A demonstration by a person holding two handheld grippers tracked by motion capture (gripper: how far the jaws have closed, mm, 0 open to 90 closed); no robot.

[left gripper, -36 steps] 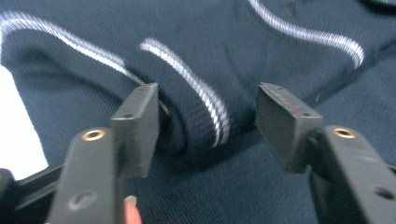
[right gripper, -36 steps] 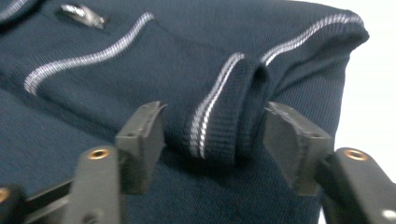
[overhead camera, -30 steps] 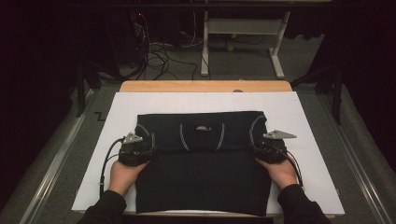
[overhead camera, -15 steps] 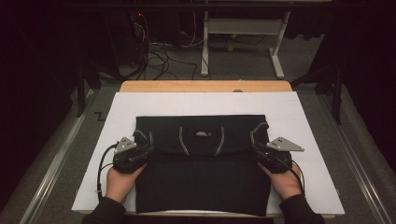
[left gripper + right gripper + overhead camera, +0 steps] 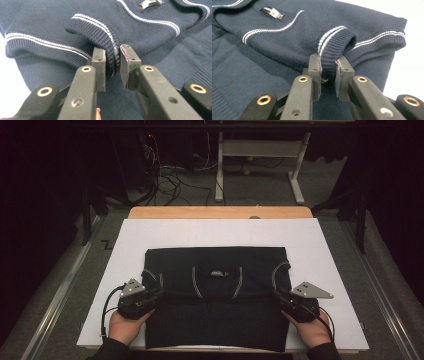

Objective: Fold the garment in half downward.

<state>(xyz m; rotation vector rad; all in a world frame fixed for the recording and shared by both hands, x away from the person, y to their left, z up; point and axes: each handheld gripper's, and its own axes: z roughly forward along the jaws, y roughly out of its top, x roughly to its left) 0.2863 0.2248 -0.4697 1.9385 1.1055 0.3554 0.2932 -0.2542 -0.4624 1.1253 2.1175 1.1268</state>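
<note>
On the white sheet (image 5: 320, 245) covering the tabletop (image 5: 220, 212), a dark navy sweater (image 5: 215, 320) lies spread flat near the person's edge, its top part folded down so the neck label (image 5: 217, 272) faces up. At its left side the left gripper (image 5: 146, 296) has its jaws clamped on a ribbed, white-striped cuff (image 5: 110, 53), having just closed on it, the knit pinched between the pads. At the right side the right gripper (image 5: 291, 301) likewise has just closed, and its jaws grip the other striped cuff (image 5: 331, 47), held slightly off the fabric beneath.
</note>
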